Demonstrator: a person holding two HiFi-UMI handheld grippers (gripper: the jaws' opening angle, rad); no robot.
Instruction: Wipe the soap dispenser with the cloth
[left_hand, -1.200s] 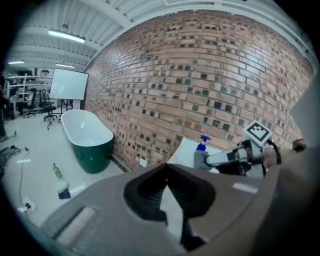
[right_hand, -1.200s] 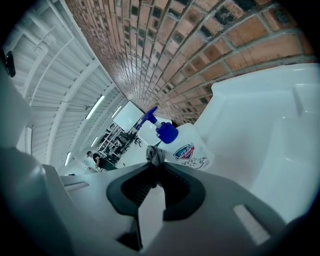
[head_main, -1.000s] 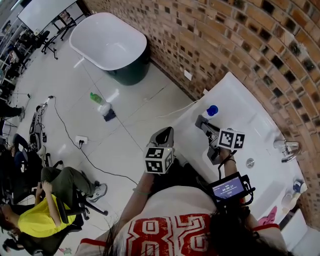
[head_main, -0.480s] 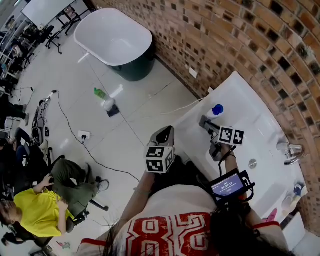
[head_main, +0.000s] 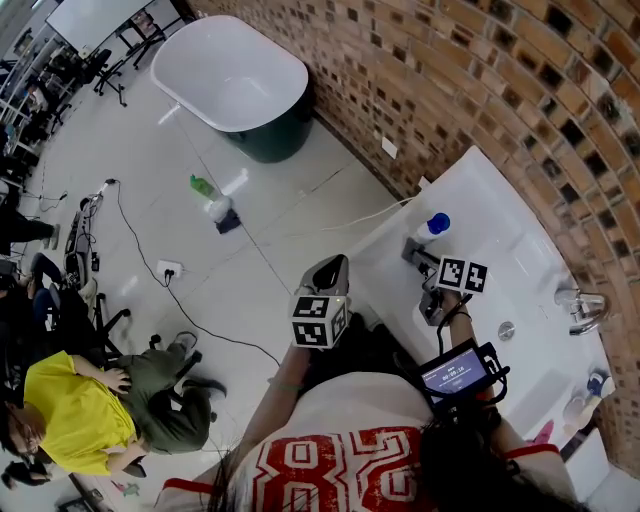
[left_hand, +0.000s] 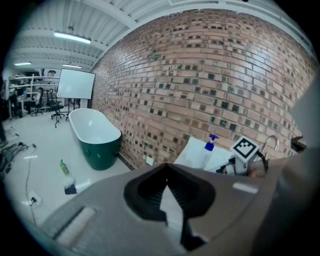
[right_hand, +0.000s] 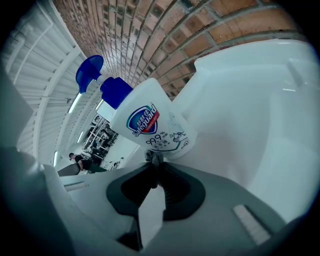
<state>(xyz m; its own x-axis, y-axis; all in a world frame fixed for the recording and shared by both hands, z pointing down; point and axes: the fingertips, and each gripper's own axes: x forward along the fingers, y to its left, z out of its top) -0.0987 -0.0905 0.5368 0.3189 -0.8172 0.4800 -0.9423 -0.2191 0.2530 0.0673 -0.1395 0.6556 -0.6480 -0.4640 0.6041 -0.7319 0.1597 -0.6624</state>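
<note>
The soap dispenser (head_main: 430, 227), a white bottle with a blue pump, stands on the near left corner of the white washbasin (head_main: 520, 250). In the right gripper view the soap dispenser (right_hand: 150, 125) fills the frame just ahead of the jaws. My right gripper (head_main: 409, 248) is shut on a small grey wad of cloth (right_hand: 152, 159), which presses against the bottle's lower side. My left gripper (head_main: 333, 263) hangs over the floor to the left of the basin, jaws shut and nothing in them. From the left gripper view the soap dispenser (left_hand: 207, 149) shows far off.
A faucet (head_main: 578, 300) and a drain (head_main: 506, 328) sit at the basin's right. The brick wall (head_main: 520, 90) runs behind it. A white and green bathtub (head_main: 235, 75) stands far left, with a green bottle (head_main: 203, 186) and cables on the floor. A person in yellow (head_main: 70, 410) sits at lower left.
The right gripper has stayed at the dispenser's side with only a small shift. The left gripper has hardly moved. The person in yellow has leaned over and slid left.
</note>
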